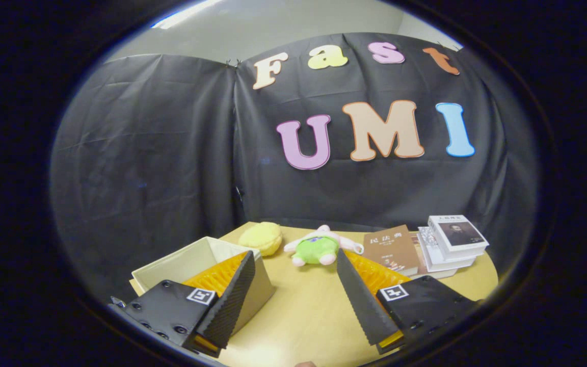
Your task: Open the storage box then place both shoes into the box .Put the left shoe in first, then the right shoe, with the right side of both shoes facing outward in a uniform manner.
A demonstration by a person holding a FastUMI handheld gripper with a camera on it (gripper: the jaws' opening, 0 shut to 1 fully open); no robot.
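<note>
A: What is hard to make out here?

B: The storage box [191,265] is partly covered by the left finger of the tool [293,285], so only its back wall and part of its pale inside show. Its bottom is hidden, and I cannot tell what lies in it.

A: And the tool itself?

B: Spread wide, holding nothing. Bare wooden tabletop [303,306] lies between the fingers [232,295]. Each is a black ribbed wedge with an orange ridged back and a small square marker on its black mount. The left one overlaps the box; whether it touches is unclear.

A: What lies beyond the fingers?

B: A round, fuzzy yellow plush [261,237] just behind the box, and beside it a soft toy [317,247] with a green body and pale pink limbs. Further right, a brown book [391,248] lies flat, partly behind the right finger, next to a stack of white books [451,243].
</note>
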